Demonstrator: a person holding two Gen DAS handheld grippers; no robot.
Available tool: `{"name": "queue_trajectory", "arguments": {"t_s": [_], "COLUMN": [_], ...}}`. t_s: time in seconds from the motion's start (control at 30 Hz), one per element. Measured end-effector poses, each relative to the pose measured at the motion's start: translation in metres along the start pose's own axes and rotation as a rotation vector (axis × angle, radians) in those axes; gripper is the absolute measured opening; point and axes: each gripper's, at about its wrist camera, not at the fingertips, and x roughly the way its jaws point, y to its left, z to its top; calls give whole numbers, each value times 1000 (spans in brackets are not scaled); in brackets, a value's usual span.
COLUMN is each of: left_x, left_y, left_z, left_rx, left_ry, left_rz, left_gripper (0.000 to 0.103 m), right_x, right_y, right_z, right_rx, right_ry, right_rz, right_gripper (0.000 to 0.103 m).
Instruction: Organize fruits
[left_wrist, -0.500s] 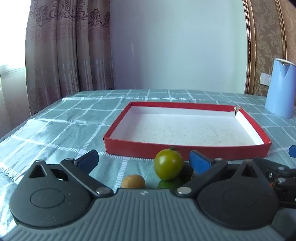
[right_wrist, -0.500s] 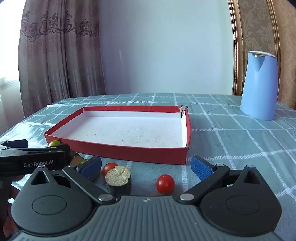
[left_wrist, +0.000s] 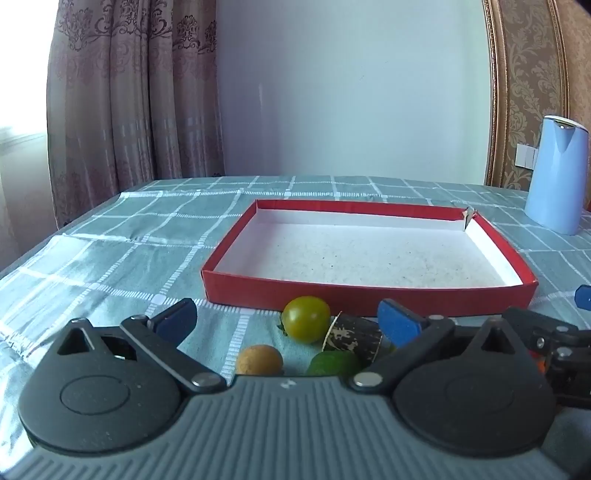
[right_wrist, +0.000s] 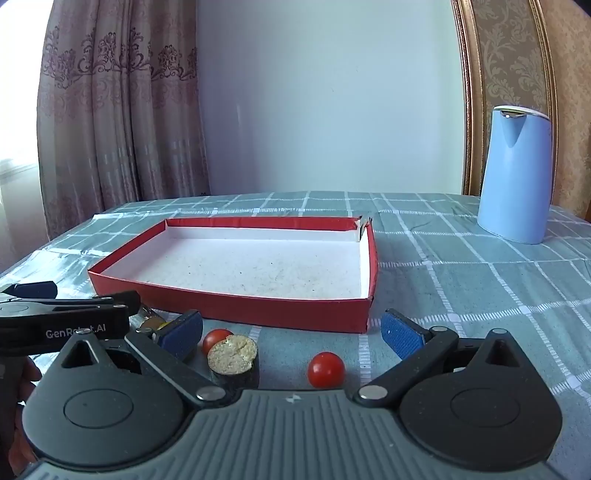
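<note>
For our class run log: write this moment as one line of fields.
stage: before first pick | left gripper: open, nothing held | right gripper: open, nothing held | red tray: holds no fruit | fruits: on tablecloth

Worktop w/ green checked cloth: red tray mid, blue jug far right, red tomatoes, green tomato, lime, brown fruit up front.

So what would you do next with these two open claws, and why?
Probably ease the left gripper forward around the round yellow-green tomato and close. Its jaws stand open, the tomato lies between them on the checked tablecloth, and the shallow red cardboard tray just behind holds no fruit.
</note>
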Motion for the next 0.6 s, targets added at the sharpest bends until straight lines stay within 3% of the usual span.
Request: {"name": "queue_trajectory", "arguments": {"t_s": [0.6], "left_x": [-1], "left_y": [-1], "left_z": [-2], "left_rx": [-3], "left_ry": [12], "left_rz": [-19], "left_gripper": [103], "right_x": [-6], "right_y": [2], "right_z": [-1], "right_rx": [-34], "right_ry": [3], "right_rz": [14], "right_gripper": [103]}}
